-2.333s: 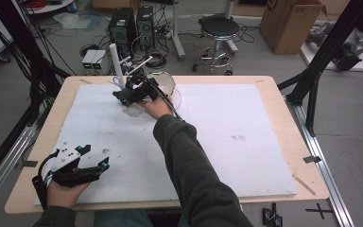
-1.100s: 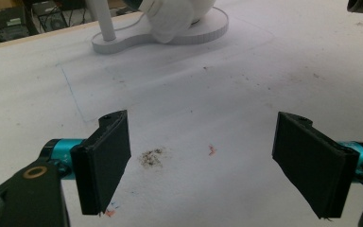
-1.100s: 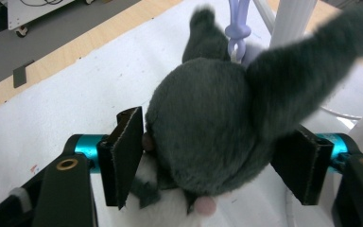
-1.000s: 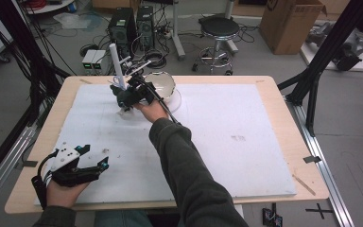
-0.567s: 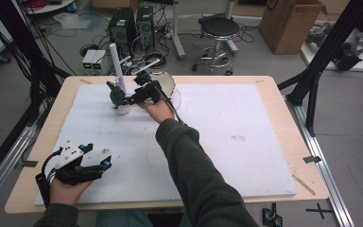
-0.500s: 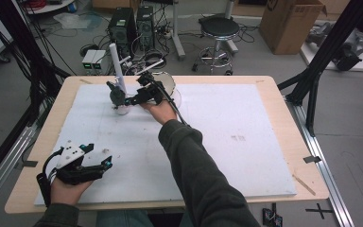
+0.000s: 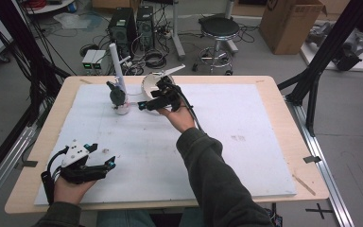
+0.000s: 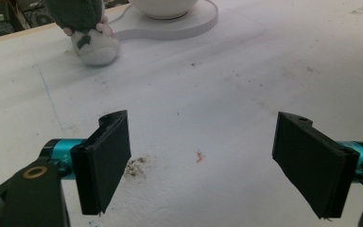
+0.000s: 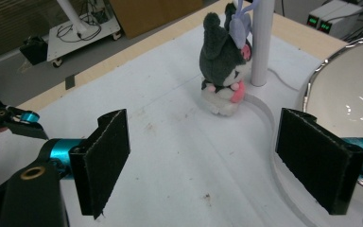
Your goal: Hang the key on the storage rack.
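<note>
Jaws of the right hand-held gripper (image 7: 142,105) are spread wide with nothing between them, and they have just been opening. From that gripper outward, the plush (image 7: 118,97) is met first: it stands free on the desk (image 7: 264,81), a short way off, on the side where the jaws point in the high view. In the right gripper view the plush (image 9: 223,71) is seen ahead of the jaws, upright, its long axis vertical, head above a pale base. Taken from the plush as landmark, the white pole (image 7: 118,66) rises just behind it, touching or nearly so, and the bowl (image 7: 153,82) sits beside it on a flat white base.

The left hand-held gripper (image 7: 111,163) is held low over the near desk edge, well apart from the plush, its jaws also spread and empty. In the left gripper view the plush (image 8: 87,33) is seen far ahead at upper left.

The right hand is judged much the nearer, so any re-grasp would fall to it, approached level from the bowl side.
</note>
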Motion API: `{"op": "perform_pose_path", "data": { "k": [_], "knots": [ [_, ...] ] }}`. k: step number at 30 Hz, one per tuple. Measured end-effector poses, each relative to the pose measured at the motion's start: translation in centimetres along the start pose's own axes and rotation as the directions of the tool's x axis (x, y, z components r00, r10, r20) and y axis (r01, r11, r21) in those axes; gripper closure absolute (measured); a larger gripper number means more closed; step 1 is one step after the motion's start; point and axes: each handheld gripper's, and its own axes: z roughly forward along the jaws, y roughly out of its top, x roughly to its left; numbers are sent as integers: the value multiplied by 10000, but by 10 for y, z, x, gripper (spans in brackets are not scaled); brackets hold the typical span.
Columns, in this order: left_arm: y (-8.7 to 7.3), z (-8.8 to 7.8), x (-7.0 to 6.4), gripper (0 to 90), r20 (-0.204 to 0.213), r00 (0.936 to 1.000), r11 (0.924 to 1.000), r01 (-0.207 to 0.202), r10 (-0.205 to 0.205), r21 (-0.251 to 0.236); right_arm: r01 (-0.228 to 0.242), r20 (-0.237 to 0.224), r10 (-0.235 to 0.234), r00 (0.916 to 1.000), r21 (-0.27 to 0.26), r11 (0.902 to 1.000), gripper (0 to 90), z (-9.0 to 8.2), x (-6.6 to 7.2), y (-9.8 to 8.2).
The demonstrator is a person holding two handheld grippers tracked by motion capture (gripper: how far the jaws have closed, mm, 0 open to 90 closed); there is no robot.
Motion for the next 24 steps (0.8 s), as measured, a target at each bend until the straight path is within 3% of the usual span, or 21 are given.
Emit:
{"op": "perform_pose_path", "data": {
  "k": [11,24],
  "knots": [
    [0,1,0,203,11,10000,10000,-51,51,77,72,182,-67,9998,-317,9995,144,-31,2,-14],
    [1,1,2,203,32,10000,9999,-33,33,98,97,301,-81,9995,-529,9986,130,-56,6,-34]
  ]
}}
